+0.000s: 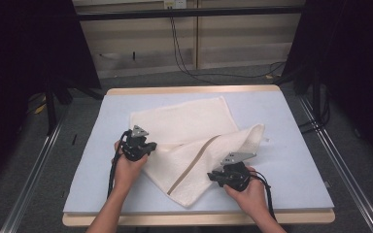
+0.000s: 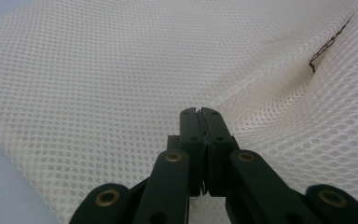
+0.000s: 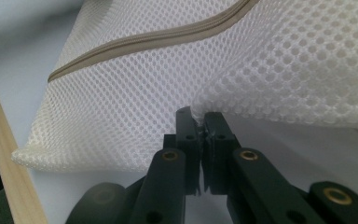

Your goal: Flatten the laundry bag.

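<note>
Our left gripper (image 2: 200,112) has its jaws pressed flat together on a pinch of the mesh laundry bag (image 2: 135,65), the netting rising straight from the tips and spreading away from us. Our right gripper (image 3: 199,116) is likewise clamped tight, with a folded edge of the same bag caught between its jaws; the bag's beige zipper band (image 3: 149,39) runs across just beyond the tips.

From above, the left gripper (image 1: 137,144) holds the bag's left side, about midway along the table's (image 1: 296,160) left half, and the right gripper (image 1: 230,174) holds it lower down, closer to the table's near edge. The bag (image 1: 189,131) lies between the two and beyond them, so cloth lies to the right of the left jaws and to the left and far side of the right jaws. Its long axis runs diagonally, from the far-left part of the table down toward the near edge at the middle, and the zipper band (image 1: 194,162) follows a similar slant. The right hand (image 1: 250,194) is nearer the bag's near corner; the left hand (image 1: 126,167) is nearer the flat far layer.

The bag is cream-white, open honeycomb mesh, limp and partly doubled over itself, with one flap folded toward the table's right side. A thin dark thread (image 2: 326,46) sits at a crease near the left jaws.
</note>
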Tool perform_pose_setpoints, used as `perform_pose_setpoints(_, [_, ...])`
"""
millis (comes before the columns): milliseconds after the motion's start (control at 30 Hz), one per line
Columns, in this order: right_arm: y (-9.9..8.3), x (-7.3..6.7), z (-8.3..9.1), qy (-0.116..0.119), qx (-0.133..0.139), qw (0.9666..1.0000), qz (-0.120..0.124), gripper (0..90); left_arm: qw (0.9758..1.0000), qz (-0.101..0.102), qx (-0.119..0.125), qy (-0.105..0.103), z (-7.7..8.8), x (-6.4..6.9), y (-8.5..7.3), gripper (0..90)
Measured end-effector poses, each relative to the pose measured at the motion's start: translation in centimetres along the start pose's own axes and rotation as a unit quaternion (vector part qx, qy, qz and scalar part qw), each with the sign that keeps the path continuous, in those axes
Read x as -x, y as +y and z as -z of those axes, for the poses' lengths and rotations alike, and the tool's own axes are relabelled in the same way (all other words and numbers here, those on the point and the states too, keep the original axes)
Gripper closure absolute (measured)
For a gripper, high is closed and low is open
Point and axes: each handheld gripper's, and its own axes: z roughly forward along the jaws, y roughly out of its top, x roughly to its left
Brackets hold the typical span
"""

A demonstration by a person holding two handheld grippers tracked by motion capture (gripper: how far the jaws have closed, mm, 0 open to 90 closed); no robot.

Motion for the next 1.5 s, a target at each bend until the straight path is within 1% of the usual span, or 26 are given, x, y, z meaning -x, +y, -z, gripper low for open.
perform_pose_setpoints(33, [-0.1,0.0,0.1,0.002,0.003,1.0000,-0.003,85.4,1.0000,0.000,-0.003,-0.006,0.0,-0.1,0.0,88.0])
perform_pose_setpoints(100, [-0.2,0.0,0.2,0.003,0.008,1.0000,-0.001,82.9,0.9998,0.011,0.003,-0.015,0.0,-0.3,-0.2,87.2])
perform_pose_setpoints(133, [-0.2,0.1,0.4,0.007,0.005,1.0000,-0.003,81.7,0.9998,0.010,0.002,-0.019,0.1,-0.4,-0.3,86.9])
perform_pose_setpoints(167, [-0.2,0.1,0.6,0.008,0.000,0.9999,-0.007,81.1,0.9994,0.024,0.013,-0.022,-0.1,-0.3,-0.4,86.6])
perform_pose_setpoints(233, [-0.3,0.4,0.8,0.017,0.003,0.9998,-0.011,74.8,0.9993,0.024,0.013,-0.024,0.0,-0.4,-0.5,85.1])
perform_pose_setpoints(300, [-0.4,0.6,1.2,0.017,0.000,0.9998,-0.006,71.5,0.9993,0.022,0.014,-0.025,0.1,-0.5,-0.5,84.0])
perform_pose_setpoints(367, [-0.4,0.9,1.7,0.020,0.009,0.9997,-0.006,66.5,0.9994,0.021,0.014,-0.024,0.2,-0.6,-0.5,83.3])
perform_pose_setpoints(467, [-0.6,1.5,2.6,0.000,0.005,1.0000,0.007,65.4,0.9994,0.022,0.012,-0.024,0.1,-0.6,-0.6,81.9])
perform_pose_setpoints(567, [-1.1,2.6,3.7,-0.017,0.010,0.9998,-0.001,65.1,0.9992,0.028,0.016,-0.022,0.2,-0.6,-0.6,79.8])
perform_pose_setpoints(633, [-1.5,3.3,4.4,-0.029,0.014,0.9994,-0.013,63.5,0.9990,0.034,0.018,-0.024,0.3,-0.6,-0.5,78.1])
perform_pose_setpoints(733, [-1.9,4.6,5.5,-0.050,0.022,0.9981,-0.027,62.5,0.9988,0.036,0.021,-0.024,0.6,-0.9,-0.5,78.1])
perform_pose_setpoints(767, [-2.0,5.0,5.7,-0.056,0.025,0.9976,-0.032,62.1,0.9990,0.034,0.018,-0.025,0.7,-1.0,-0.5,78.1])
perform_pose_setpoints(800, [-2.1,5.5,6.0,-0.062,0.026,0.9971,-0.035,62.1,0.9988,0.036,0.019,-0.028,0.8,-1.2,-0.5,78.3])
perform_pose_setpoints(867, [-2.4,6.3,6.4,-0.079,0.031,0.9955,-0.043,61.0,0.9984,0.043,0.024,-0.027,0.9,-1.3,-0.6,78.8])
perform_pose_setpoints(967, [-2.8,7.5,6.9,-0.096,0.035,0.9931,-0.058,58.2,0.9982,0.046,0.022,-0.033,1.1,-1.5,-0.7,78.5])
perform_pose_setpoints(1000, [-2.8,7.9,6.9,-0.100,0.035,0.9925,-0.062,57.3,0.9981,0.048,0.024,-0.030,1.1,-1.5,-0.7,77.4])
perform_pose_setpoints(1067, [-3.0,8.5,7.0,-0.103,0.039,0.9915,-0.069,56.8,0.9982,0.051,0.020,-0.024,1.1,-1.4,-0.7,72.5])
perform_pose_setpoints(1133, [-3.0,8.9,7.0,-0.106,0.041,0.9913,-0.067,56.0,0.9982,0.052,0.015,-0.024,1.2,-1.3,-0.7,67.9])
perform_pose_setpoints(1167, [-3.0,9.0,6.9,-0.104,0.045,0.9912,-0.068,55.9,0.9984,0.051,0.013,-0.022,1.2,-1.2,-0.7,63.5])
perform_pose_setpoints(1200, [-2.9,9.1,6.9,-0.105,0.046,0.9914,-0.063,55.9,0.9983,0.051,0.012,-0.027,1.3,-1.2,-0.7,57.8])
perform_pose_setpoints(1233, [-2.9,9.2,6.8,-0.108,0.046,0.9915,-0.057,55.9,0.9984,0.050,0.012,-0.023,1.4,-1.1,-0.7,54.5])
perform_pose_setpoints(1267, [-2.8,9.3,6.7,-0.110,0.043,0.9915,-0.053,55.9,0.9981,0.054,0.014,-0.026,1.5,-1.1,-0.7,51.0])
perform_pose_setpoints(1333, [-2.8,9.4,6.6,-0.111,0.039,0.9915,-0.056,55.9,0.9981,0.056,0.012,-0.024,1.9,-1.1,-0.6,45.0])
perform_pose_setpoints(1400, [-2.9,9.5,6.7,-0.111,0.037,0.9915,-0.056,55.5,0.9974,0.064,0.008,-0.032,2.2,-1.1,-0.7,39.7])
perform_pose_setpoints(1433, [-2.9,9.5,6.8,-0.113,0.037,0.9913,-0.058,54.6,0.9975,0.062,0.004,-0.036,2.4,-1.2,-0.7,37.9])
perform_pose_setpoints(1500, [-2.9,9.5,6.9,-0.121,0.037,0.9903,-0.057,53.4,0.9968,0.071,0.008,-0.036,2.8,-1.2,-0.9,35.7])
